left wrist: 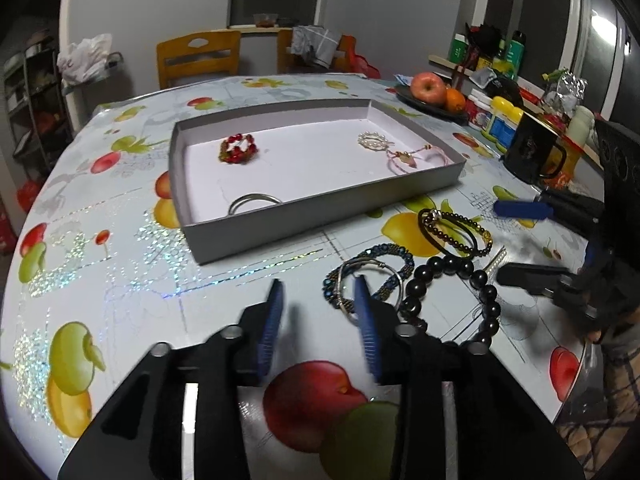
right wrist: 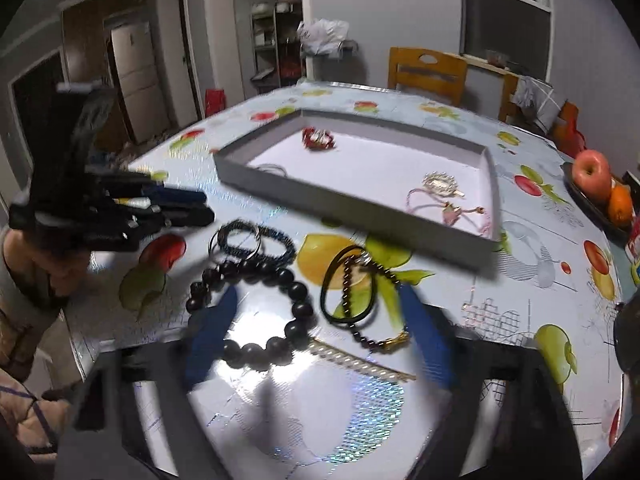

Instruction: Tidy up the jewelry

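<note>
1. On a fruit-print worktop (left wrist: 120,280), the left claw (left wrist: 318,312) hovers with its blue fingers apart and nothing between them; its right fingertip overlaps, in this view, the near edge of a blue beaded bracelet (left wrist: 394,256) and the thin silver bangle (left wrist: 370,280) lying across it, a likely next pick.

2. Ahead of that claw and slightly to its left sits the shallow grey box (left wrist: 320,216), where sorted pieces go. It already holds a red bead bracelet (left wrist: 238,148), a pearl piece (left wrist: 374,140), a pink cord bracelet (left wrist: 408,158) and a metal bangle (left wrist: 254,202), set well apart, seemingly to stay untangled.

3. Just right of the left claw lies a large black bead bracelet (left wrist: 452,280); beyond it a black band (left wrist: 440,236) and a string of small dark beads (left wrist: 460,232) overlap on a printed lemon.

4. The right claw (right wrist: 316,328), fingers apart and blurred, frames the unsorted cluster: the black beads (right wrist: 296,300) curve between its fingers, untouched by either pad as far as the blur allows, and the band (right wrist: 340,280) lies just ahead.

5. The loose pieces lie bunched on the near side of the box, within reach of both claws; roughly half the jewellery appears still outside it.

6. Overlapping loops may snag, so one piece may drag another.
</note>
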